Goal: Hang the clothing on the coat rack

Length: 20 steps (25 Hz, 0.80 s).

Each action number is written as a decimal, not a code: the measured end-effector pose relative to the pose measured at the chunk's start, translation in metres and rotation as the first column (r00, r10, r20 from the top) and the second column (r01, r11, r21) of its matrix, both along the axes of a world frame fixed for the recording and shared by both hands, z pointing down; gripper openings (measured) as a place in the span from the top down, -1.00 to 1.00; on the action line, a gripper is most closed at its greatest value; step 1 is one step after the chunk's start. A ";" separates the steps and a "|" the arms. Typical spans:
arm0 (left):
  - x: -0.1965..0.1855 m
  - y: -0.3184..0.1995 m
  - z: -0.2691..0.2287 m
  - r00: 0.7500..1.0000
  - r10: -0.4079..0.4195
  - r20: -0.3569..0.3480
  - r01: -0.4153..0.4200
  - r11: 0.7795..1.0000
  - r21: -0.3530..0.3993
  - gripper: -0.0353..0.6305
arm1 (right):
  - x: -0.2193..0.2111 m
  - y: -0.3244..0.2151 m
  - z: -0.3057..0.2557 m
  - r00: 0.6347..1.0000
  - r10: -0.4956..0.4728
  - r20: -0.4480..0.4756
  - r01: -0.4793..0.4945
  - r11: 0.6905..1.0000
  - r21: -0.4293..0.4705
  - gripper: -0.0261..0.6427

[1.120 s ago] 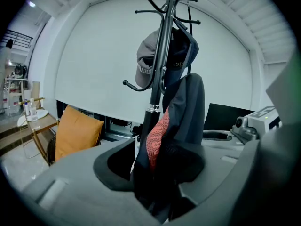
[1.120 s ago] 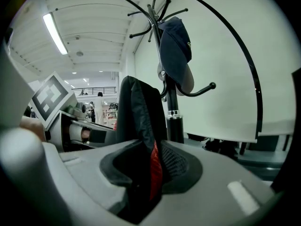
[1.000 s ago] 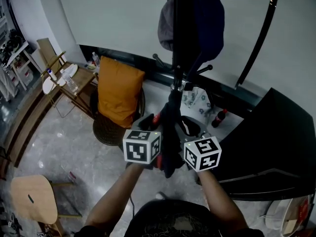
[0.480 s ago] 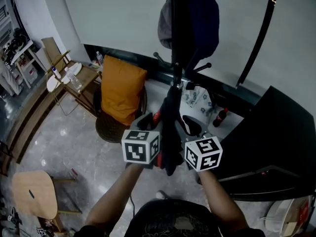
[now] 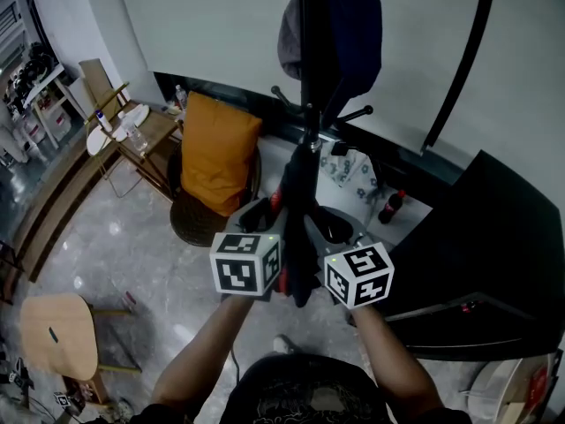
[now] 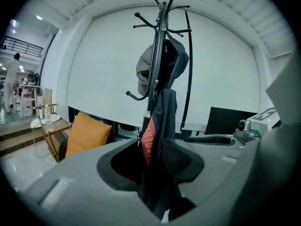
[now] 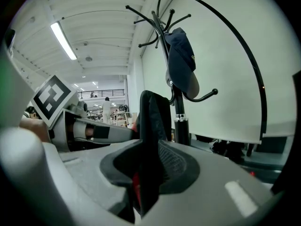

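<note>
While both grippers keep their hold, little changes over the last second. The left gripper (image 6: 157,157) has its jaws drawn narrow on the garment (image 5: 298,228), a dark fold with a red strip showing, pinched between the black pads. The right gripper (image 7: 148,166) is clamped on the same fold from the other side.

In the head view the two marker cubes sit side by side as before, and the garment hangs between them and rises to a peak in front of the rack (image 5: 305,78). It is on no hook. The right gripper view shows its top edge just beside the pole, with a thin gap between them.

Compared with a second ago, both cubes have slid a little toward the left edge of the head view, the left one more than the right. The pole and the cap (image 6: 146,74) have drifted left with them, so most of the shift looks like the camera's own. The cap stays on its hook high on the rack, above the garment's peak.

The cushion (image 5: 216,157) stands left of the rack's foot, now slightly higher in the head view. The stool (image 5: 57,334) remains at the lower left corner of the floor.
</note>
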<state>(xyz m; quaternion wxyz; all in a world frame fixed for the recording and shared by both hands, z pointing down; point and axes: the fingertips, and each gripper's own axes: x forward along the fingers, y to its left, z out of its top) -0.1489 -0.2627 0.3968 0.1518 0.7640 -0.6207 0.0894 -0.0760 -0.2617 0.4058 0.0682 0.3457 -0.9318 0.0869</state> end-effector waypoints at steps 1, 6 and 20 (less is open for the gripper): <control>0.002 0.002 0.000 1.000 -0.006 0.000 0.006 1.000 0.001 0.45 | 0.002 0.002 -0.001 1.000 -0.004 0.000 0.004 1.000 0.002 0.62; 0.014 0.015 -0.007 1.000 -0.027 -0.015 0.027 0.999 0.025 0.45 | 0.008 0.013 -0.006 0.999 -0.032 -0.008 0.032 0.999 0.011 0.66; 0.049 0.049 -0.027 0.998 -0.057 -0.036 0.060 0.994 0.090 0.49 | 0.028 0.050 -0.023 0.996 -0.094 0.002 0.094 0.994 0.047 0.71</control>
